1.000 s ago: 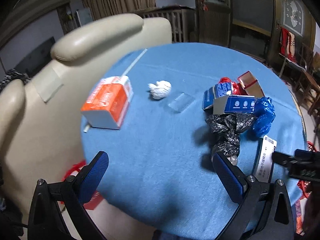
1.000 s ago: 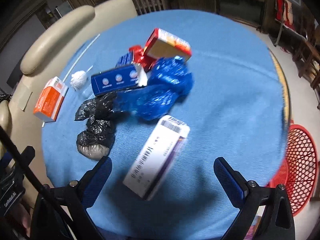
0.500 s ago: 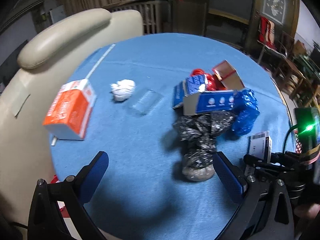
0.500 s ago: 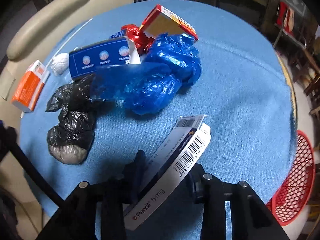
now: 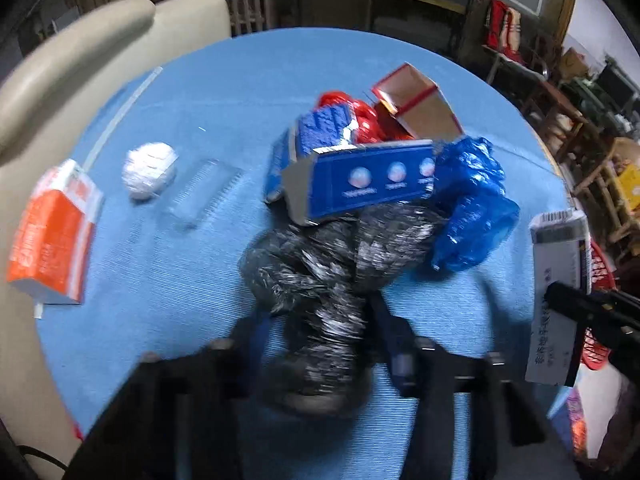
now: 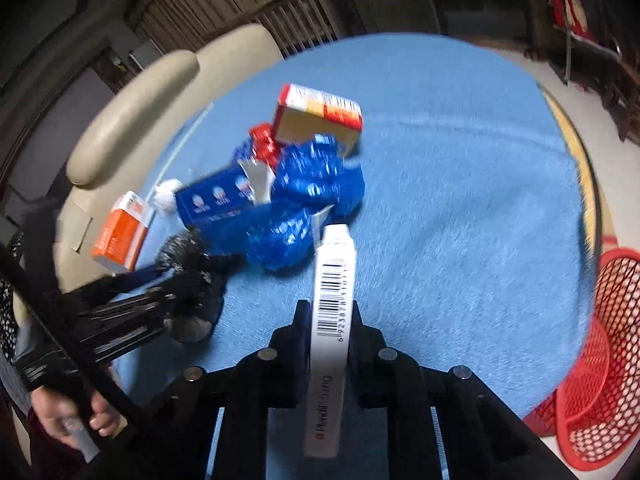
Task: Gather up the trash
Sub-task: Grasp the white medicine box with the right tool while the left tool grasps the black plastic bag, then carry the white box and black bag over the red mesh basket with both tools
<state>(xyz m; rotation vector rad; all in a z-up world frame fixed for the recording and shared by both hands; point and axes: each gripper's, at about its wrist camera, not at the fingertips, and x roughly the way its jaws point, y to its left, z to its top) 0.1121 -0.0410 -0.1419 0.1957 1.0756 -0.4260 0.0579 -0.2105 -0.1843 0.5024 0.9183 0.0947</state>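
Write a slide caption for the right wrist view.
Right gripper clamps a white barcoded box above the blue tablecloth, red mesh basket alongside.

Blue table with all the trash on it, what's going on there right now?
A person is clearing trash off the blue table with two handheld grippers. The right gripper has clamped the white barcoded box on edge. The left gripper has just been closing around the black plastic bag, which sits between its fingers. Boxes, a blue bag and a paper ball remain. A red basket waits beside the table.
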